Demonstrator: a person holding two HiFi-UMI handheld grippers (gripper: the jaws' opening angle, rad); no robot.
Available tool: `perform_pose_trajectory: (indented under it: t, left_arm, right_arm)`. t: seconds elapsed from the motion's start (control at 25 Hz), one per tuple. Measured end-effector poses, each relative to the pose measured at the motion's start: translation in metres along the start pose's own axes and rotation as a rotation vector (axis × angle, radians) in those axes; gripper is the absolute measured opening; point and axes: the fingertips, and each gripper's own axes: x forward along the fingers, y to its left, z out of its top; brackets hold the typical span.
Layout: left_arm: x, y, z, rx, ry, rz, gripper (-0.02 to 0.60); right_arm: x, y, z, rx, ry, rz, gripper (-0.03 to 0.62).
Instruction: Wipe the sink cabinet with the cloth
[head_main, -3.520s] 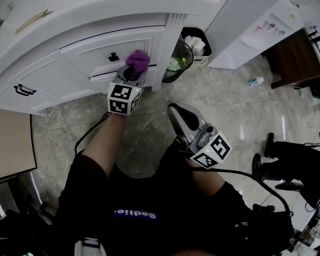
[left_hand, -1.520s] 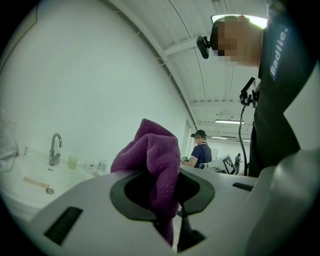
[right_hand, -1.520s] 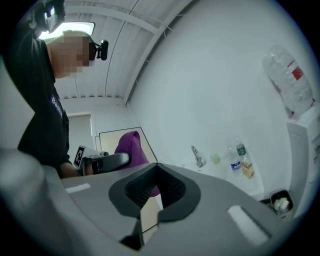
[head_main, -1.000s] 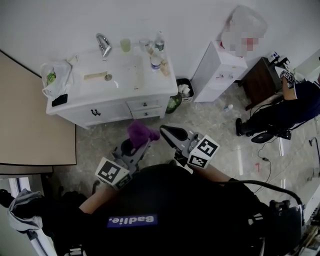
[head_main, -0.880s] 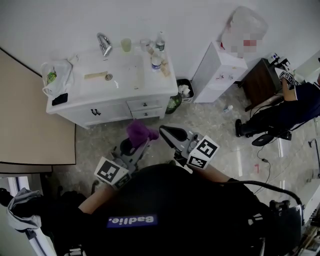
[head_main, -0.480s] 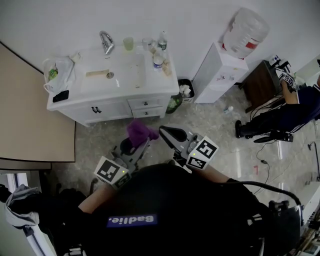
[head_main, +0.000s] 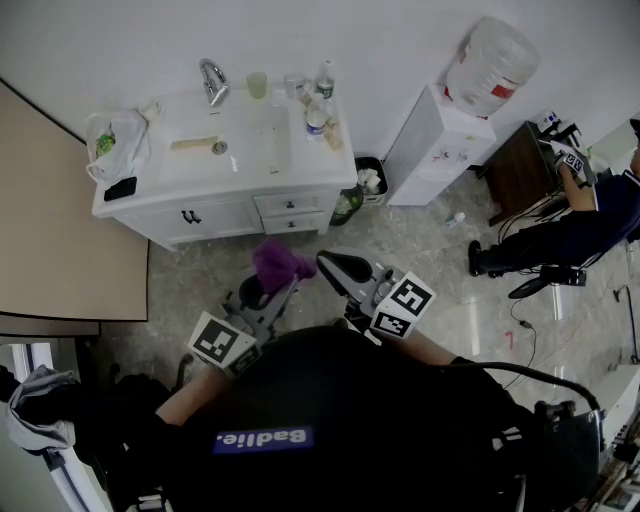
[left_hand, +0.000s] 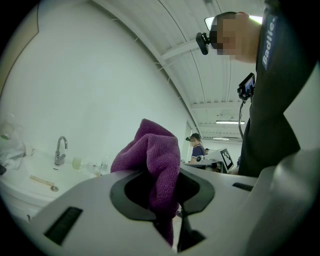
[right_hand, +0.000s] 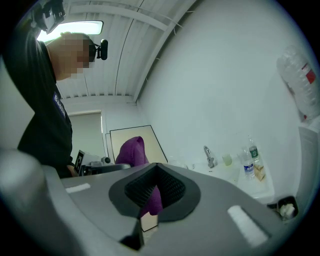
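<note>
Standing back from the white panelled sink cabinet, the person had both tools raised out in front of it, well apart from it, with nothing touching its doors or top. On that side the left gripper was clamped tight on the fluffy purple microfibre cloth. Its jaws squeezed a fold low down, so most of the cloth bunched up loose above the tips. So the cloth was up in the air in front of the cabinet, not on it.

The right gripper sat just beside the cloth, on the side nearer the cabinet's drawer end. Its jaws were pressed together with nothing pinched between them; in the right gripper view the purple showing past the pads was just the cloth held by the other tool.

On the cabinet top there was a chrome tap at the back of the basin with a pale green cup next to it. A couple of clear plastic bottles stood at the drawer end, and a crumpled clear plastic bag and a flat black phone-like thing lay at the other end. A black bin stood on the floor against the cabinet's drawer end, and a white water dispenser was just past that
</note>
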Motion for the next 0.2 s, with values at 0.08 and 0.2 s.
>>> perform_pose_trajectory:
  t: [0.08, 0.2]
  left_arm:
    - [-0.0016, 0.0022, -0.0053, 0.015, -0.006, 0.001, 0.087]
    - [-0.0018, 0.0012, -0.0068, 0.01, -0.011, 0.001, 0.087]
  right_arm:
    - [-0.0004, 0.0006, 0.0003, 0.0, 0.0, 0.001, -0.006]
    - [-0.0015, 0.0012, 0.0006, -0.001, -0.003, 0.001, -0.006]
